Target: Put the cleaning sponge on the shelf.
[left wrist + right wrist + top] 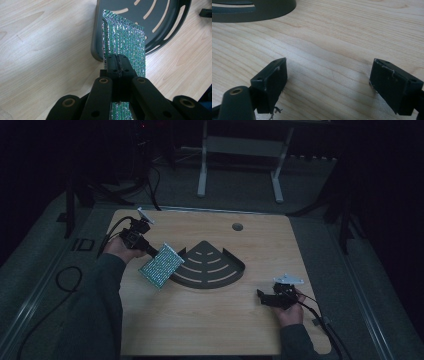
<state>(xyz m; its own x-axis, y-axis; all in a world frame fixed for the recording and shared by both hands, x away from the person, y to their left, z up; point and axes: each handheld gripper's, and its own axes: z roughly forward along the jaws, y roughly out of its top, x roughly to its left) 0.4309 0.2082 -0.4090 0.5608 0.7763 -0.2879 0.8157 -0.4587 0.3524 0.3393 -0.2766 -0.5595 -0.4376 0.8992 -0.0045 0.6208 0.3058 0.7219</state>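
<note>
Dark long sleeves on both forearms. Black two-jaw left gripper and right gripper: brass-ringed screws, grey three-cornered top plates, trailing black cables.

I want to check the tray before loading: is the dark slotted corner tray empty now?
Empty. The high view shows the tray with bare slots; the sparkly green sponge hangs at its edge, clamped in the left gripper.

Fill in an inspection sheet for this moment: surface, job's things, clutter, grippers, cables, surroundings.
Surface: wooden table, round hole near the far edge.
Job's things: dark slotted corner tray; glittery green pad held over its left edge.
Clutter: nothing seen.
Grippers: left gripper shut on the pad; right gripper open, low over bare wood.
Cables: one cable trails from the left gripper, another from the right.
Surroundings: dim room, white frame beyond the table.
</note>
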